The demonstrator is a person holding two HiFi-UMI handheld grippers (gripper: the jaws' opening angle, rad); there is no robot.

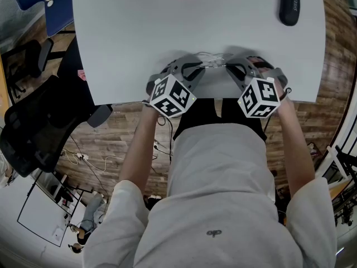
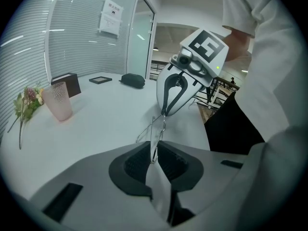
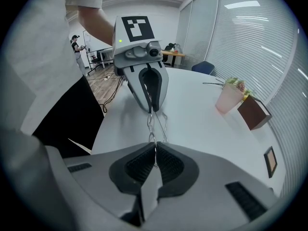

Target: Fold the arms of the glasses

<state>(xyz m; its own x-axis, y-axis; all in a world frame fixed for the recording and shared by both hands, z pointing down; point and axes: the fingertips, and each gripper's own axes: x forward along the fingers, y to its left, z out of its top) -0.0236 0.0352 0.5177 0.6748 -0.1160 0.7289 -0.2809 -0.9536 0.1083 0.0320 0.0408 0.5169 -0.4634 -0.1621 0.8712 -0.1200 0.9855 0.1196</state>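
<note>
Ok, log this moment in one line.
left gripper: shut on glasses | right gripper: shut on glasses | glasses: spanning both, over table

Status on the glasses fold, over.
Left gripper and right gripper both shut on glasses, one each end. Glasses at table's near edge. Pink cup, black case well clear.

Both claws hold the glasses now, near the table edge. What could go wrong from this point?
1. The left claw and right claw both pinch the thin wire glasses; a twist between them may bend the frame.
2. They are held close to the near edge of the table, so if a grip slips, the glasses could fall to the floor.
</note>
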